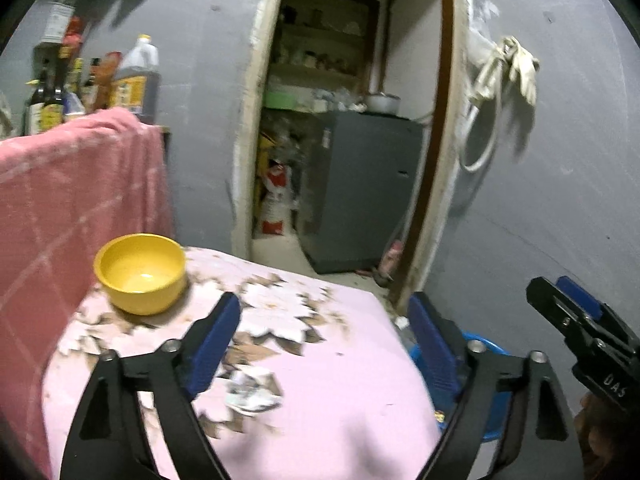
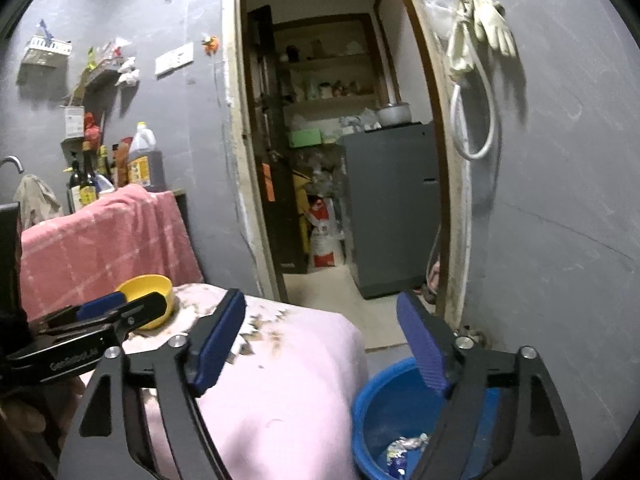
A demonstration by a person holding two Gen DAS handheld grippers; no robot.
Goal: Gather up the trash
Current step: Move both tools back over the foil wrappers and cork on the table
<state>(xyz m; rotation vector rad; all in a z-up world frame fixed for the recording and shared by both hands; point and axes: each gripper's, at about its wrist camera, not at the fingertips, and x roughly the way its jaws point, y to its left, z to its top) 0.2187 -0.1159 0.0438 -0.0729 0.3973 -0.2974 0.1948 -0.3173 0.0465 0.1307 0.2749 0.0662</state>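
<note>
Yellow bowl (image 1: 141, 274) on pink floral cloth (image 1: 340, 380); gloves (image 2: 486, 32) hanging by doorway; grey cabinet (image 2: 394, 204) inside.

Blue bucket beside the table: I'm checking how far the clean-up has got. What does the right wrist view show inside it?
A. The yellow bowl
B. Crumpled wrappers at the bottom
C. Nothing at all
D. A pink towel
B: the blue bucket has crumpled wrappers lying at its bottom, while the yellow bowl stands on the table.

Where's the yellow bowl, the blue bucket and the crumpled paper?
yellow bowl (image 1: 141, 276): left wrist view, inside bottom.
blue bucket (image 2: 394, 404): right wrist view, inner wall.
crumpled paper (image 1: 250, 394): left wrist view, its middle.
</note>
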